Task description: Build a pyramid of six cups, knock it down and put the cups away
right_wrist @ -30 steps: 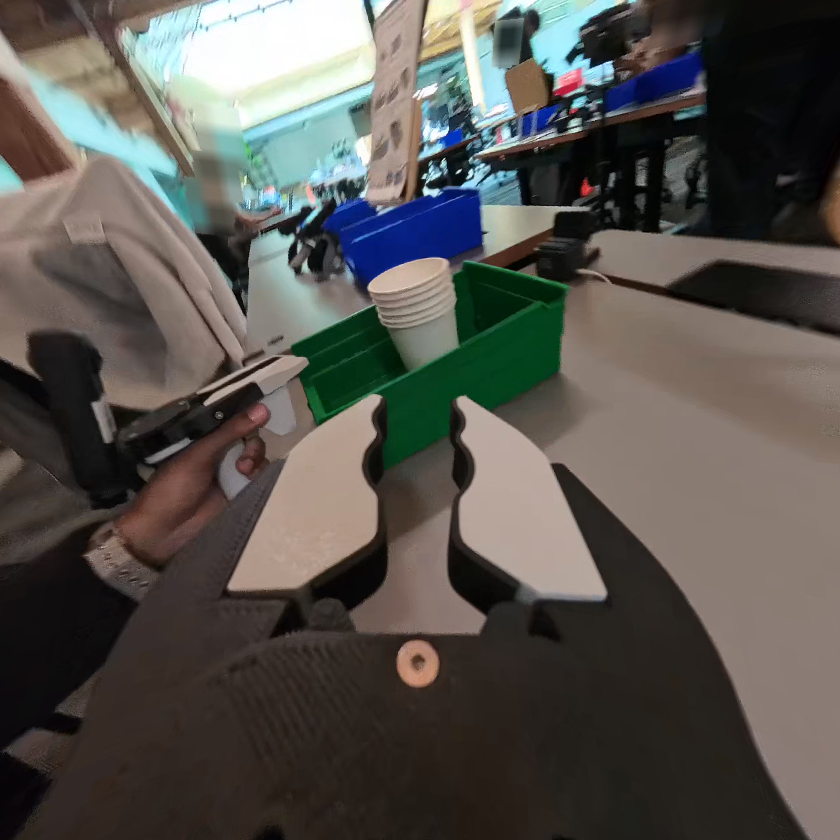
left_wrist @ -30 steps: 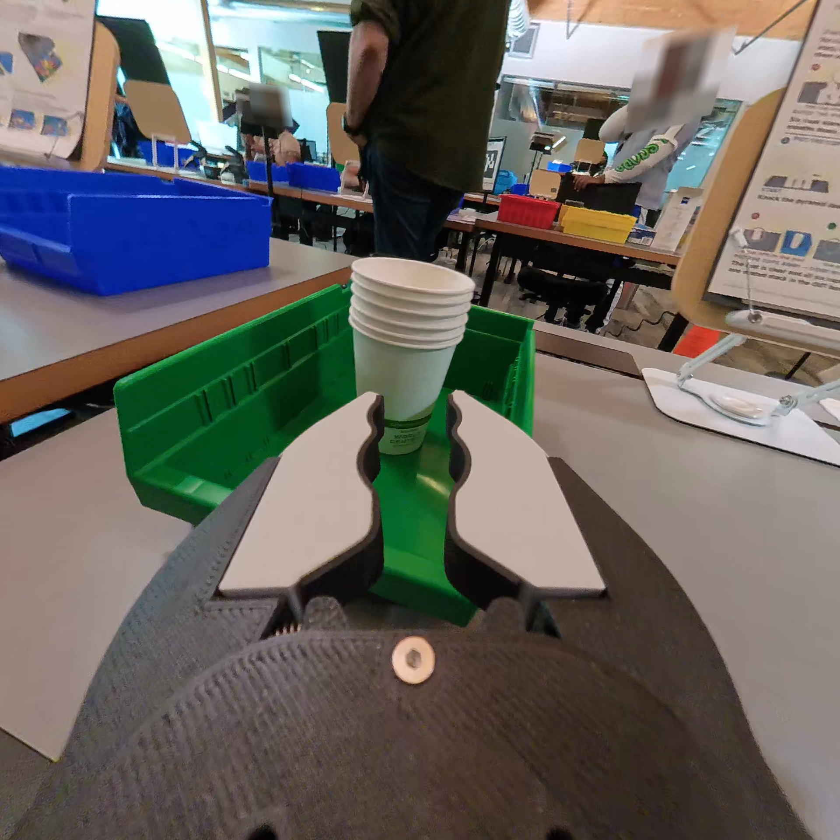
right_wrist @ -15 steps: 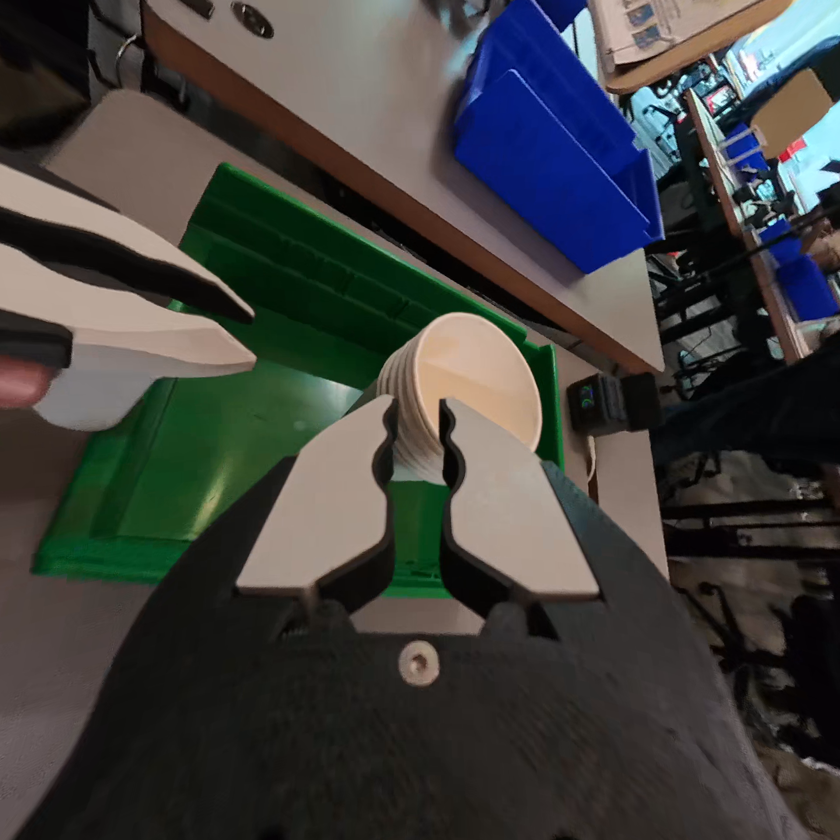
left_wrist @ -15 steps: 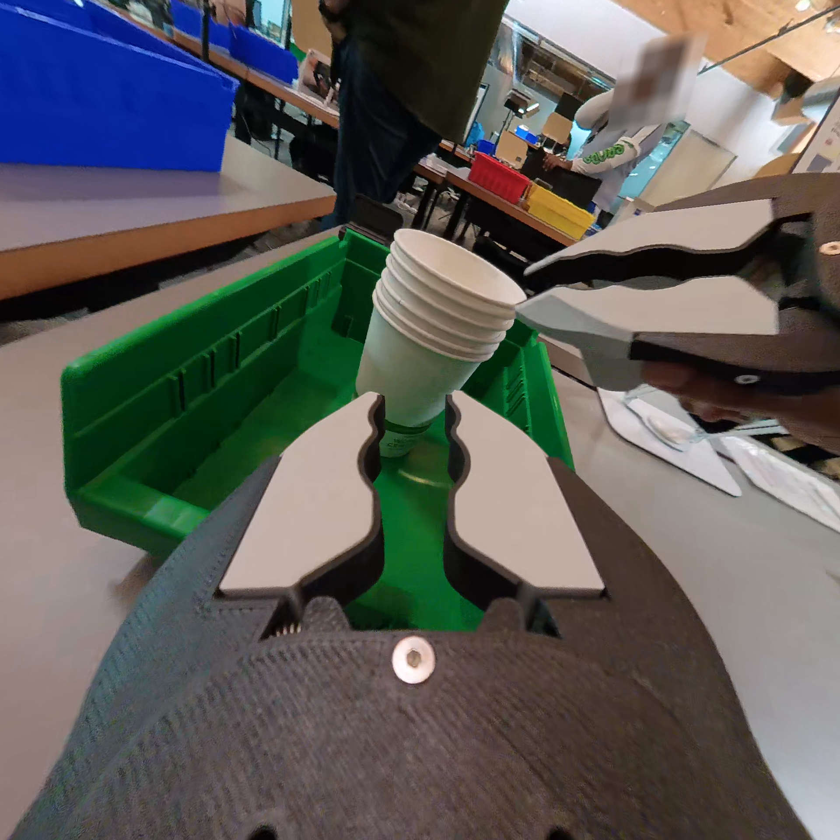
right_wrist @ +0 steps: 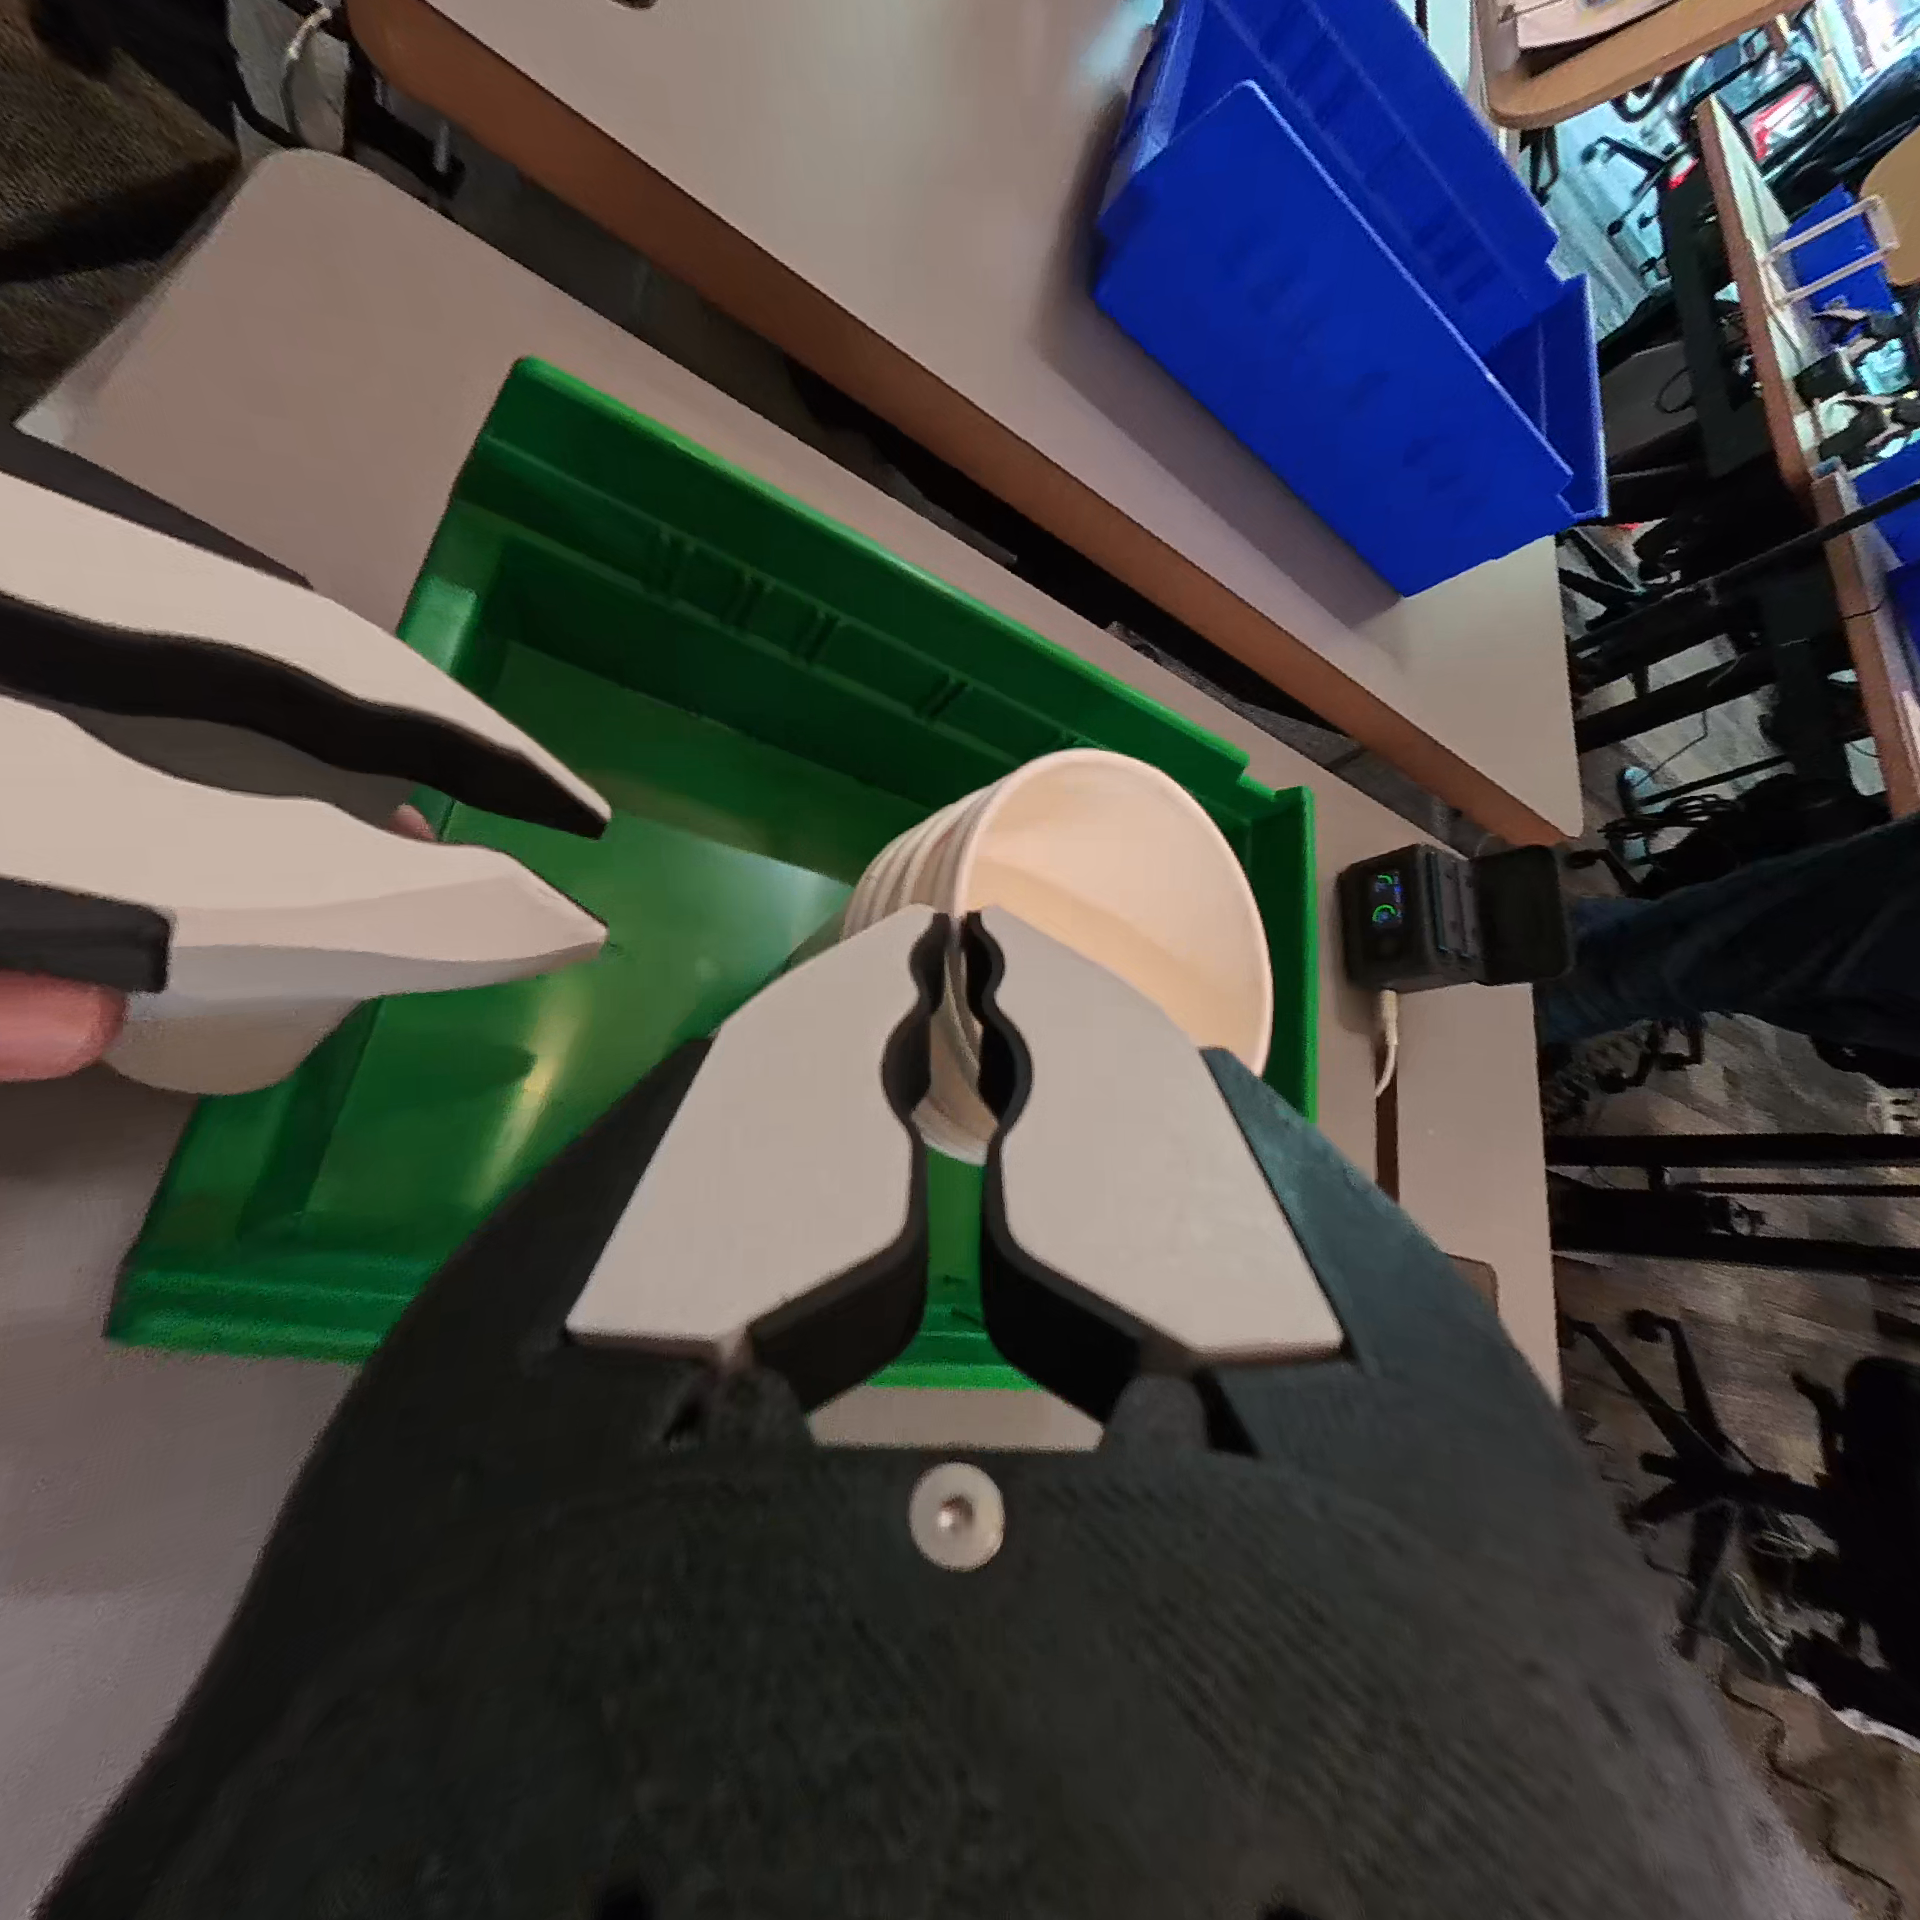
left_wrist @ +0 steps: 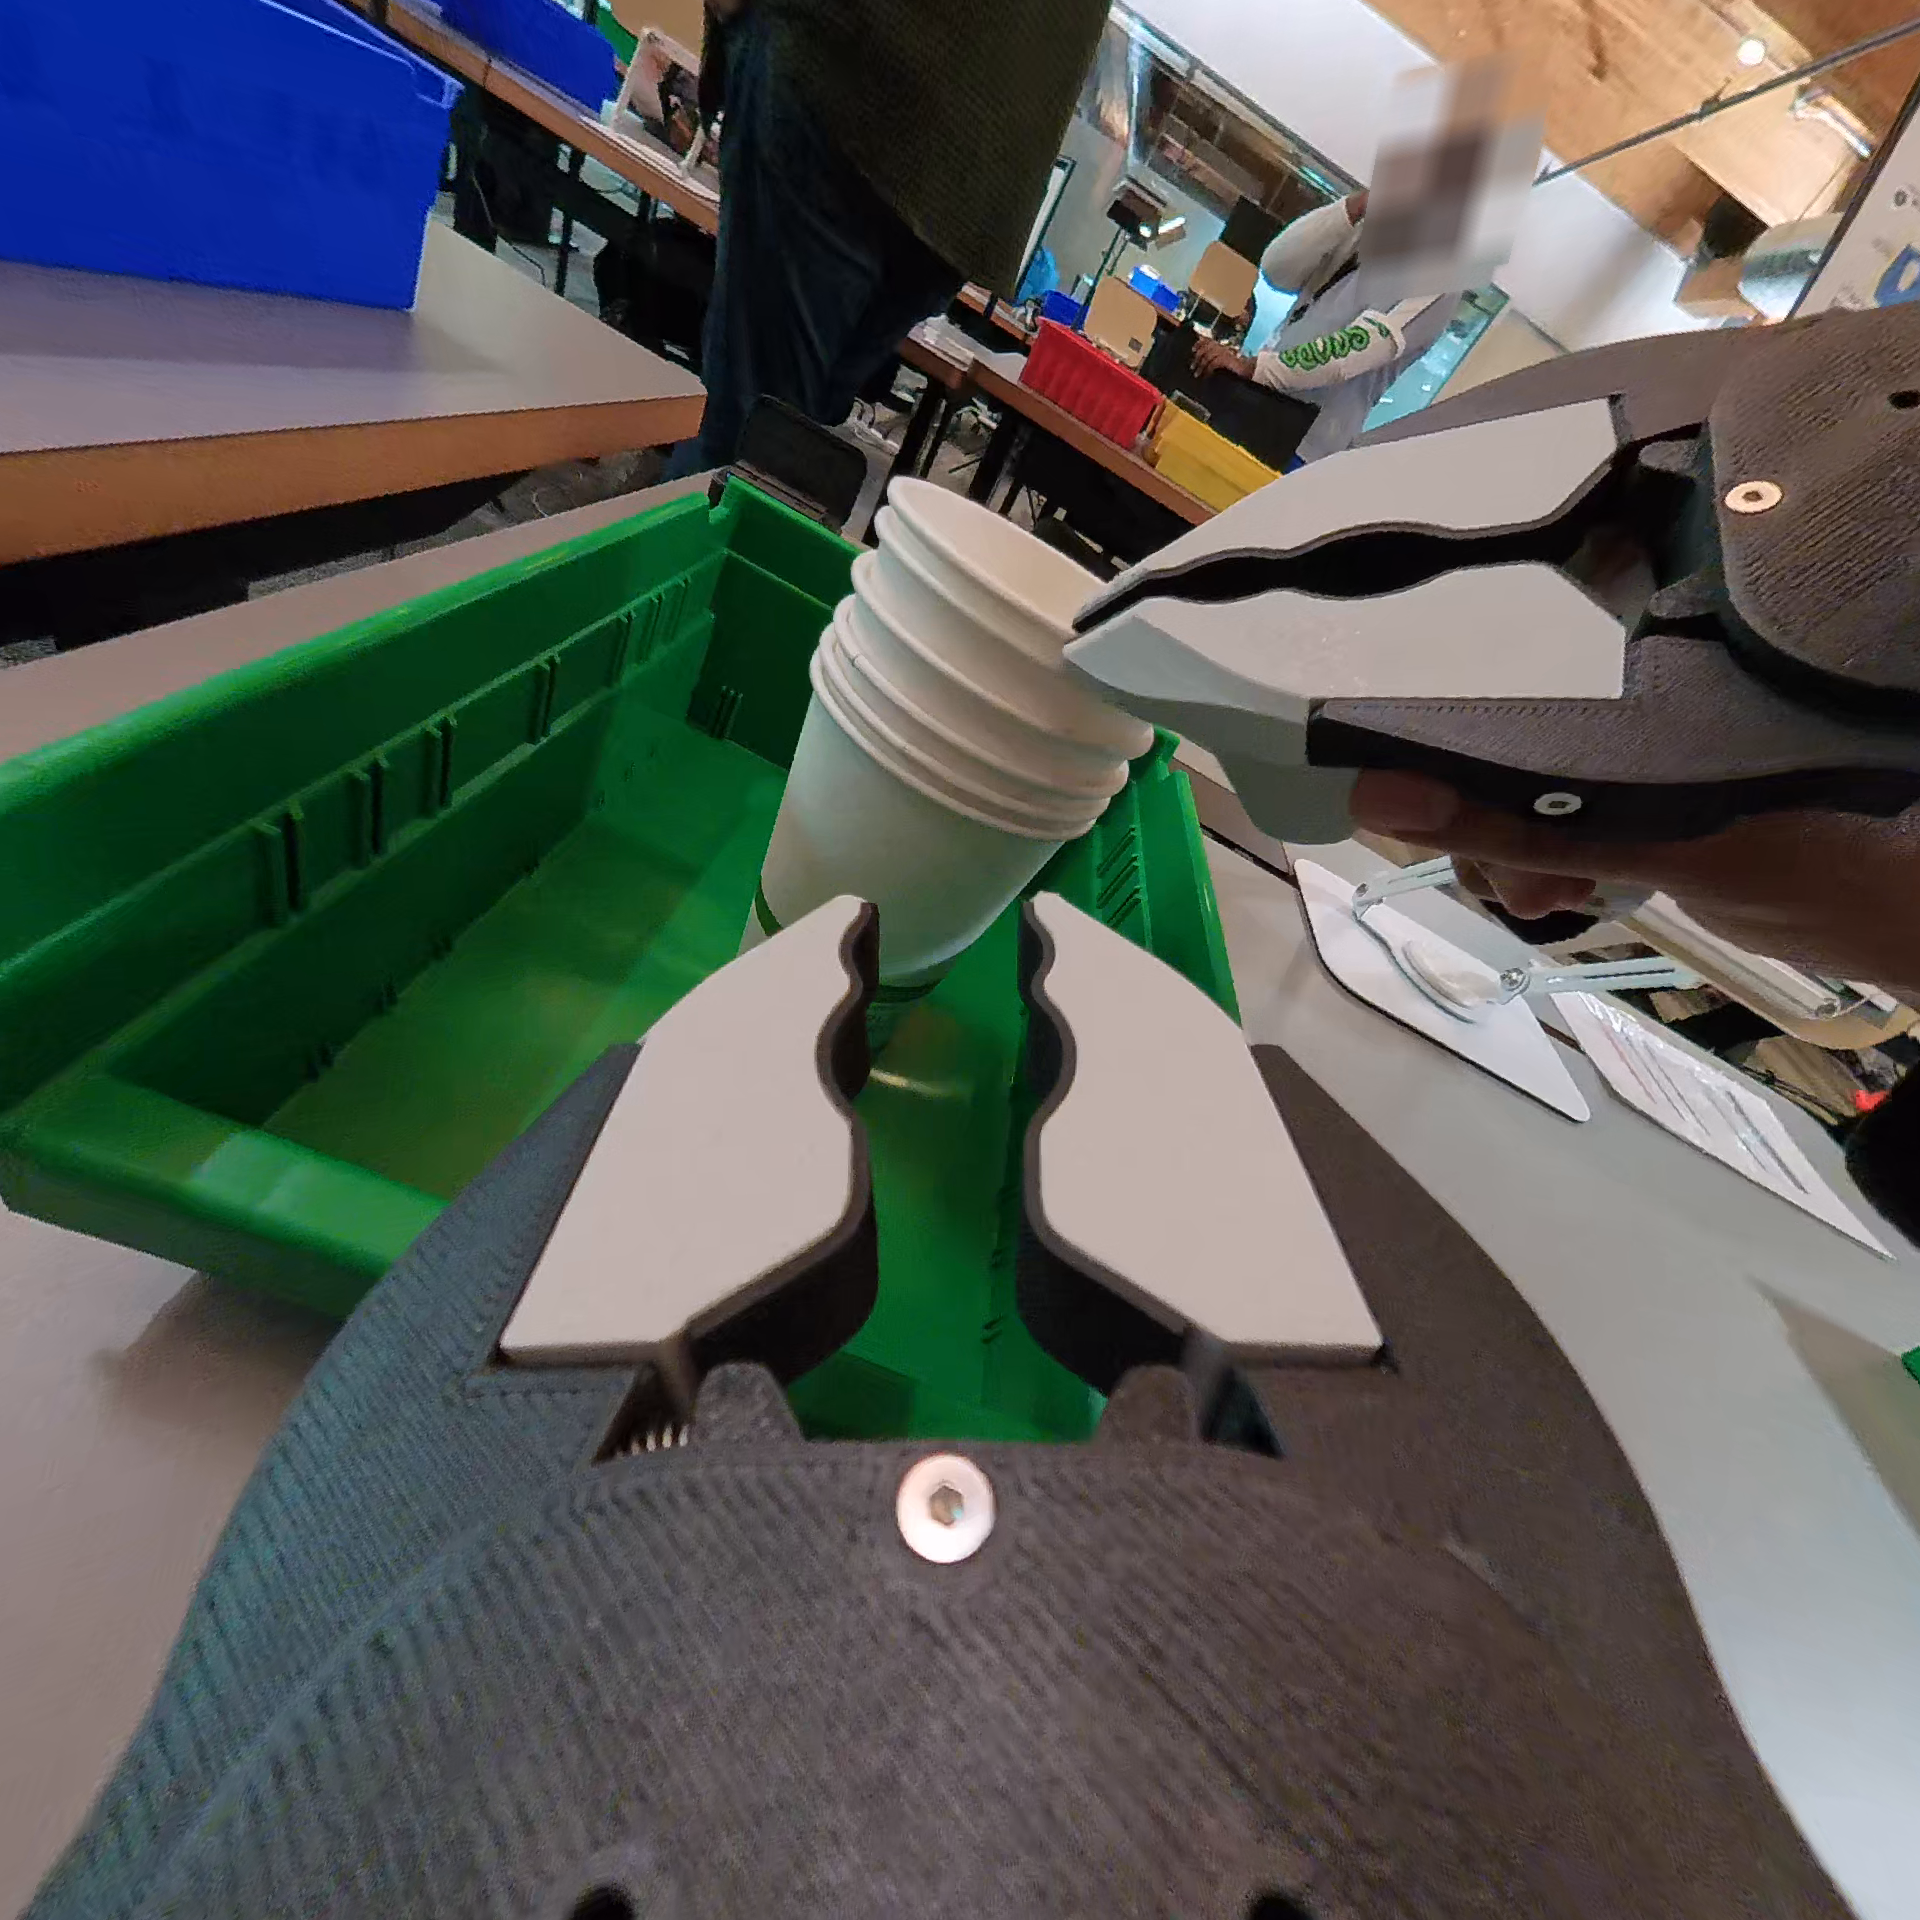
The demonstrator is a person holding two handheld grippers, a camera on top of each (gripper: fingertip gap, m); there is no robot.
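**While only one rim is pinched, the whole stack leans**

Because the right gripper has its jaws squeezed onto the rims on one side of the stack of white paper cups, one finger inside the top cup and one outside, everything hangs on a thin paper edge. The stack is tilted inside the green bin, at the bin's 3 o'clock end in the right wrist view. Whether its base rests on the bin floor is hidden.

The left gripper is spread wide and grips nothing. It points at the lower part of the stack. The right wrist view shows it at 9 o'clock from the cups, with a clear gap between.

Risks, as I judge them:
- The pinch could crush or fold the rim, since paper gives easily.
- The nested cups may stick, so several could come up together, or the lower ones could drop loose and roll in the bin.
- With the lean, a sideways tug might tip the stack over the bin wall at 3 o'clock, toward the small black device on the table.
- The two grippers are near each other and could collide.
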